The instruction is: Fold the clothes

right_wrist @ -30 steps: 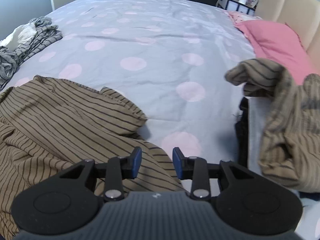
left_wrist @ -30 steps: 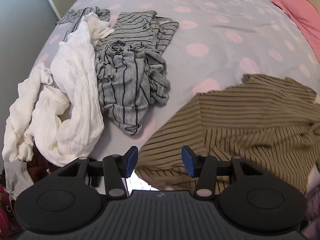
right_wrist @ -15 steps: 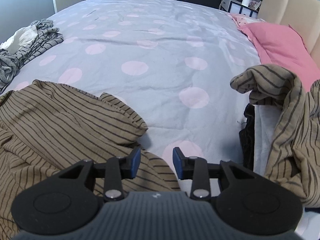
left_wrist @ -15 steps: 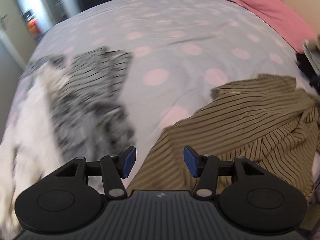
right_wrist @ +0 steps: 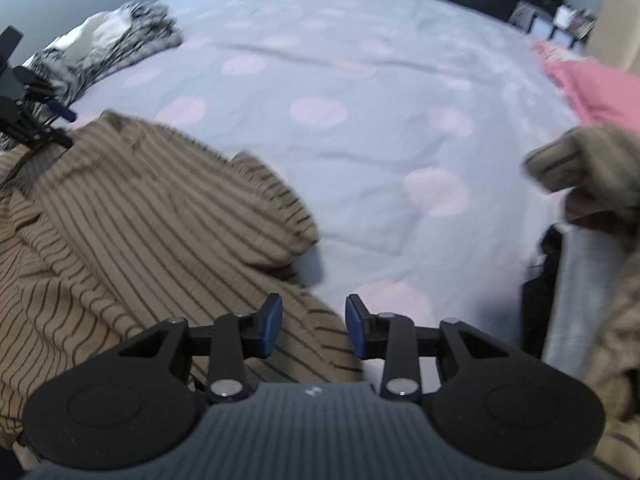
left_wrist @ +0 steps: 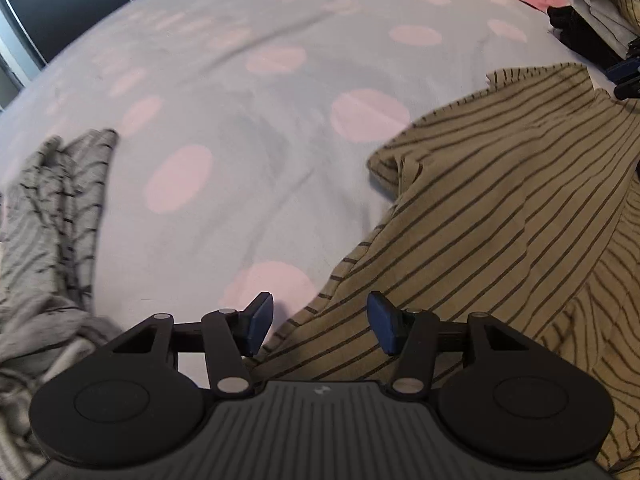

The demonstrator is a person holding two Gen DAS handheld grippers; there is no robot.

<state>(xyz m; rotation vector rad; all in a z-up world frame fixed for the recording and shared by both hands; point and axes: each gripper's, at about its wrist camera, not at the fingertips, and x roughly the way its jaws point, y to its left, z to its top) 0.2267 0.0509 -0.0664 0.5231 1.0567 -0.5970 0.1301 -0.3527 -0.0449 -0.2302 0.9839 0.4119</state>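
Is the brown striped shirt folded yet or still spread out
Still spread out. The brown striped shirt lies rumpled across the bedspread, one edge flopped over, and no neat fold shows.

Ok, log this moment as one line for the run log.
stage: pre-grasp | left gripper: open, over edge of brown striped fabric garment | right gripper: open, same garment | nothing held

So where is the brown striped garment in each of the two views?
Left wrist view: the brown striped garment fills the right half, reaching under the left tool.
Right wrist view: it fills the left half, lower centre under the right tool.
Shared landmark: the grey bedspread with pink dots.
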